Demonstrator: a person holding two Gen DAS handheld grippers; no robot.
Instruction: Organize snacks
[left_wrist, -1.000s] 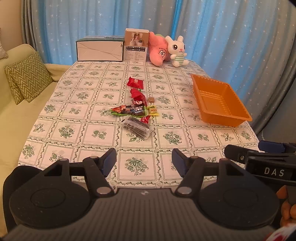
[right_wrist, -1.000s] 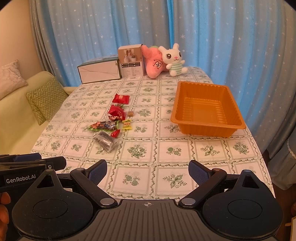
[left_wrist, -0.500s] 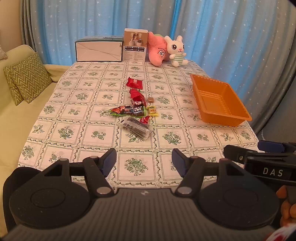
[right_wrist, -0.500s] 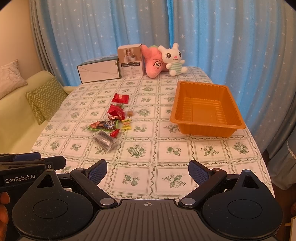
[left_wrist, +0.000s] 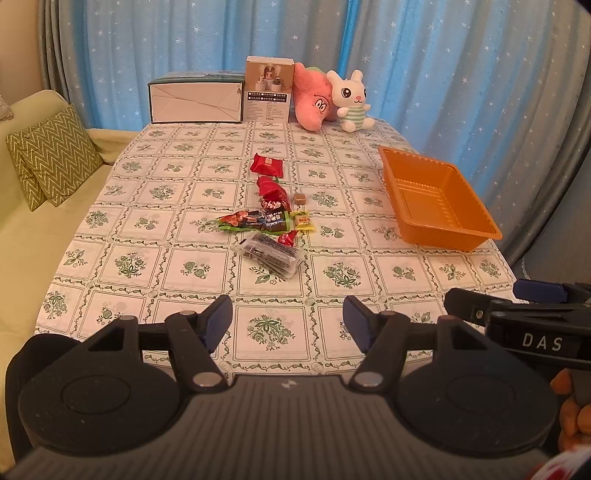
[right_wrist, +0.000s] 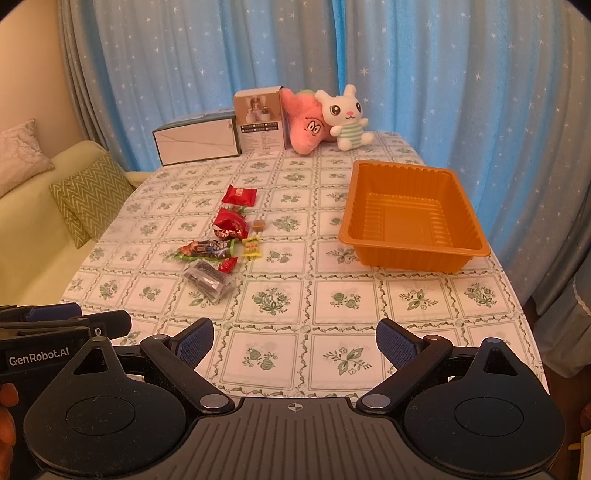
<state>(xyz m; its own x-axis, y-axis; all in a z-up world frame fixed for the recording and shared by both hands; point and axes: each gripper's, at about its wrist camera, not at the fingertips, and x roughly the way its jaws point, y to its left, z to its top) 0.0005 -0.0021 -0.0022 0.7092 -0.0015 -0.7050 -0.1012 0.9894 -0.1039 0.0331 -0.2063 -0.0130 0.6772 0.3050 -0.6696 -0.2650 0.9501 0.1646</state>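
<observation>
Several snacks lie in a loose cluster mid-table: a flat red packet, a crumpled red bag, a green-edged dark wrapper, a clear pack of dark sticks, a yellow candy and a brown caramel. The same cluster shows in the right wrist view, with the clear pack nearest. An empty orange tray stands to the right. My left gripper and right gripper are both open and empty above the table's near edge.
At the back stand a white box, a tan carton, a pink plush and a white bunny plush. A sofa with a green zigzag cushion lies left. Blue curtains hang behind.
Both grippers have stayed open near the front edge; the views have shifted only slightly. Nothing on the table has moved.
</observation>
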